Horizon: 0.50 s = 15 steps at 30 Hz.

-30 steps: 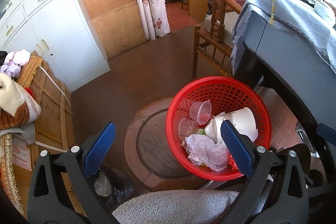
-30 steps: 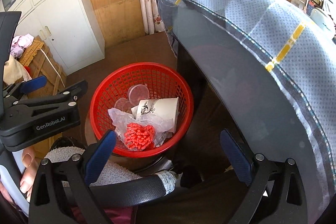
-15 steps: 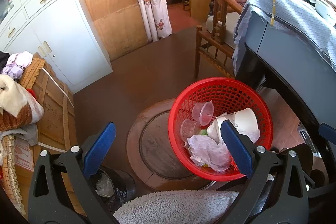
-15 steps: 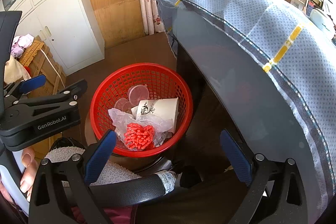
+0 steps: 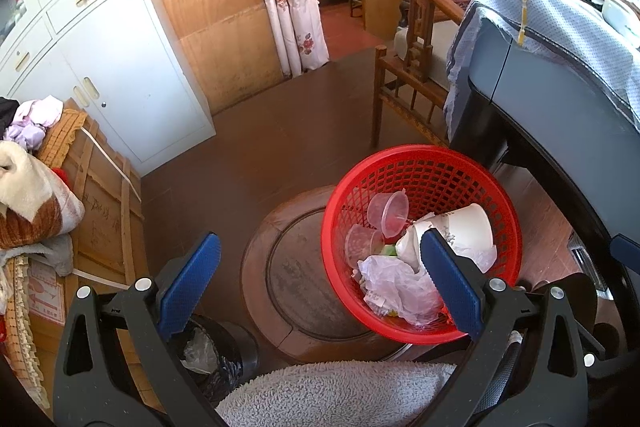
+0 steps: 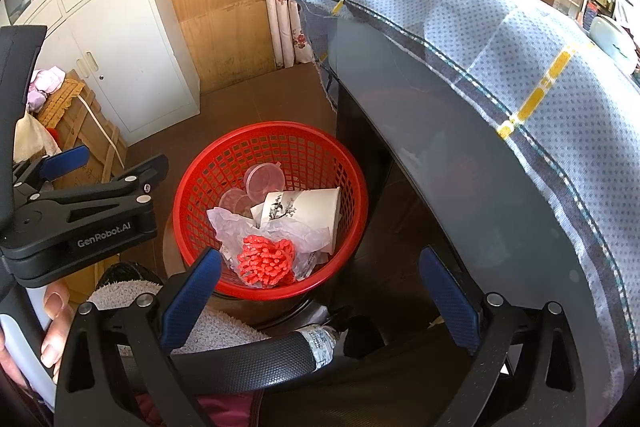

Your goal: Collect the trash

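A red mesh basket [image 5: 432, 167] [image 6: 224, 163] stands on the brown floor beside a covered table. Inside lie a white paper cup [image 5: 464, 227] [image 6: 308, 211], clear plastic lids [image 5: 394, 209] [image 6: 264, 181], crumpled white plastic [image 5: 396, 287] [image 6: 228, 223] and a red knobbly foam net [image 6: 266, 261]. My left gripper [image 5: 320, 281] hangs open above the floor, its right finger over the basket's near side, nothing held. My right gripper [image 6: 320, 287] is open and empty too, just near of the basket. The left gripper's body [image 6: 80, 211] shows at the left of the right wrist view.
A table with a blue dotted cloth [image 6: 500, 67] [image 5: 560, 39] crowds the right. A wooden chair [image 5: 408, 79] stands behind the basket. White cabinets [image 5: 100, 67], a strapped cardboard box with clothes [image 5: 92, 211], a black bin [image 5: 216, 351] and a grey towel-covered seat [image 5: 332, 395] lie near.
The left wrist view has drawn back a little, so the basket sits slightly lower and further right. The right gripper has barely shifted. Both grippers stay open.
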Available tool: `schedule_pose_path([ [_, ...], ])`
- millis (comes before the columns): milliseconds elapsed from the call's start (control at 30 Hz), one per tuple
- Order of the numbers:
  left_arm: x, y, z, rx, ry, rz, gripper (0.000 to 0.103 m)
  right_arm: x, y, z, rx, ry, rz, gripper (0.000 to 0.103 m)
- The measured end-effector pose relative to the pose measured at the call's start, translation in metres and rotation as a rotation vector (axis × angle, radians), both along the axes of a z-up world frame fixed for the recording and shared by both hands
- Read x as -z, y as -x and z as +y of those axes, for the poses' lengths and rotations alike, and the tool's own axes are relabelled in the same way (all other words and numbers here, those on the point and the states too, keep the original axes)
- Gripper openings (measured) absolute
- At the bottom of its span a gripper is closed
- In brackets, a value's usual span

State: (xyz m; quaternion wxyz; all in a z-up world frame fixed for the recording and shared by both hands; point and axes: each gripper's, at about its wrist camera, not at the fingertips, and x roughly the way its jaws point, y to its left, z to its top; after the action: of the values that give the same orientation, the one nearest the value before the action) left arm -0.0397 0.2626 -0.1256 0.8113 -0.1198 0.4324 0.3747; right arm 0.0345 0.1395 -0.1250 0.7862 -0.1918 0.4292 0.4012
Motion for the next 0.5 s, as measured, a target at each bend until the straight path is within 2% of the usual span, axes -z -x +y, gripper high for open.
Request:
schedule_pose_path([
  [500,0.001,-0.0004,-0.002,-0.003,-0.007,0.005,0.096,0.0001,0.0006,0.0001,0.001,0.001,0.001,0.097],
])
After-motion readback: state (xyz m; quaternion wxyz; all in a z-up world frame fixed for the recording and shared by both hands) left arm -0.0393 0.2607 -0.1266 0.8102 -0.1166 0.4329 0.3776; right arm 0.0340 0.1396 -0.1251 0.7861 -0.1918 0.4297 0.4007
